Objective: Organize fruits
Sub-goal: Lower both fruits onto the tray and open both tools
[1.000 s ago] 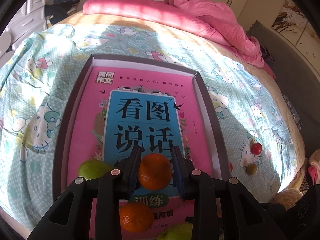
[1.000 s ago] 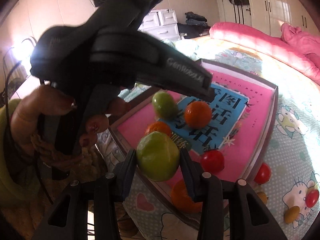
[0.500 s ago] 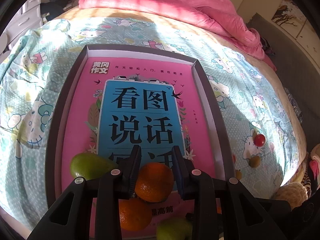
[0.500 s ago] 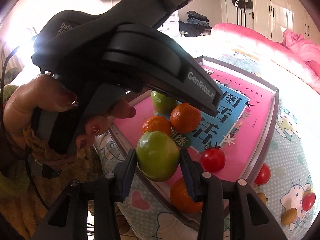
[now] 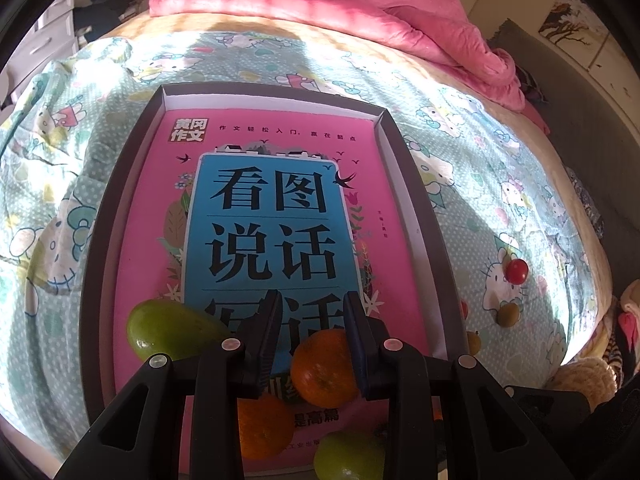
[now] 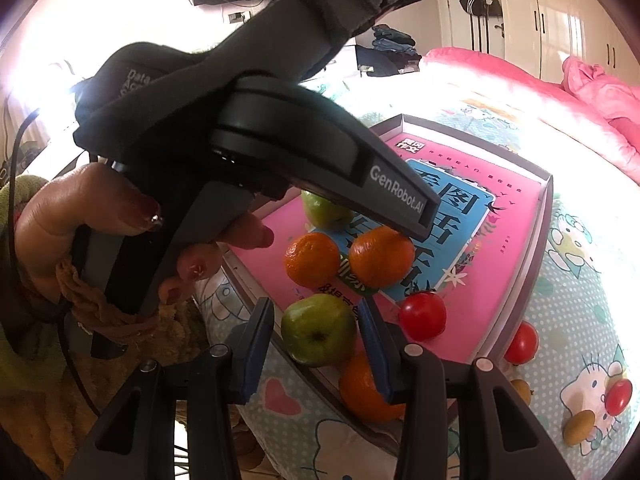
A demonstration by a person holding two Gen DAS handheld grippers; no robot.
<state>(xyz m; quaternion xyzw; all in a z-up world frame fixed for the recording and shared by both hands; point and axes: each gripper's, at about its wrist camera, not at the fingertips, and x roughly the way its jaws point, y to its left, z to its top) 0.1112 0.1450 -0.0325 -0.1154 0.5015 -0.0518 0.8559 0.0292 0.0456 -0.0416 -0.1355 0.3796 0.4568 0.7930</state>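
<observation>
A grey tray (image 5: 432, 216) with a pink book cover inside lies on the bed. My left gripper (image 5: 312, 320) is open; an orange (image 5: 324, 372) lies on the tray below its right finger. A second orange (image 5: 264, 426) and two green fruits (image 5: 168, 330) (image 5: 348, 456) lie near the tray's front. My right gripper (image 6: 316, 328) is open around a green fruit (image 6: 318, 330) resting at the tray's corner. Two oranges (image 6: 312, 260) (image 6: 380, 256), a green fruit (image 6: 324, 212) and a tomato (image 6: 422, 316) are on the tray.
The other hand-held gripper (image 6: 280, 140) fills the upper left of the right wrist view. An orange (image 6: 364, 392), tomatoes (image 6: 520, 344) (image 5: 518, 271) and small yellow-green fruits (image 5: 508, 314) lie on the Hello Kitty sheet beside the tray. A pink quilt (image 5: 360, 8) lies at the far end.
My left gripper has let go of the orange, which now lies on the tray. My right gripper has opened and the green fruit sits on the tray's corner.
</observation>
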